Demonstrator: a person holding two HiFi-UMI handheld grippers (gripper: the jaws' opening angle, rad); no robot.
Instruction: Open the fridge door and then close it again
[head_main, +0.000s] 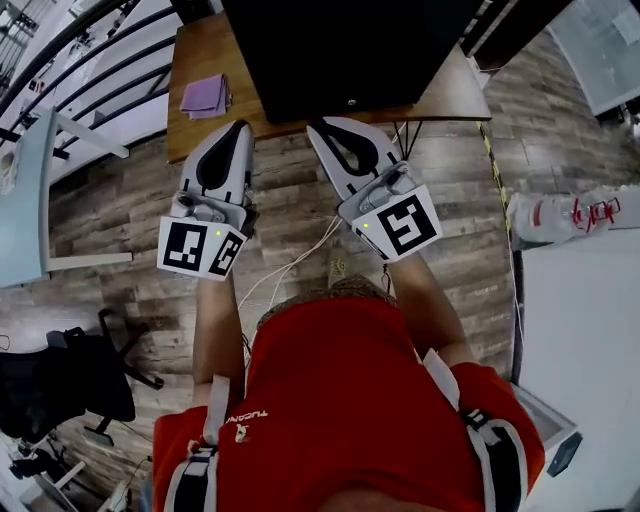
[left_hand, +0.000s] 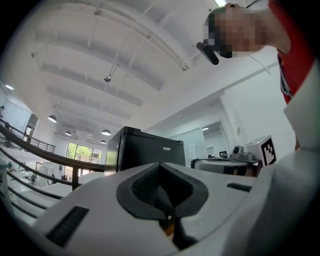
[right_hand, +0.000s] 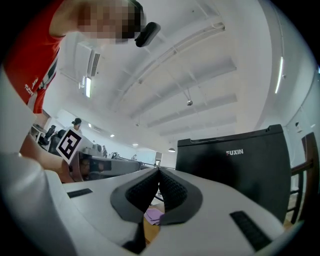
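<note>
stage: approach; the door of the fridge (head_main: 340, 50) isn't opened yet and looks shut as far as we see.
fridge spot: black box at the back of the wooden worktop (head_main: 195, 60), branded front facing us, straight ahead of both tongs.
left tongs (head_main: 238, 128): clenched, nothing between the pads, near the worktop's front edge. Its own view shows a gap to the fridge.
right tongs (head_main: 318, 128): clenched, empty, just beside the left pair, also apart from the fridge.
handle: we can't make one out in any view; prob. a recess on the door edge, we judge.
how to do it well: we use one pair, release it before the door edge, pinch or hook the free edge opp. the hinge, then pull along the door's arc, not straight back.
other pair: we hold it clear of the swing, or rest it on top so the box doesn't slide.
watch: purple cloth (head_main: 205, 95) at the worktop's left, clear of the door, we think.
closing: we push flat on the door face till it seats.
</note>
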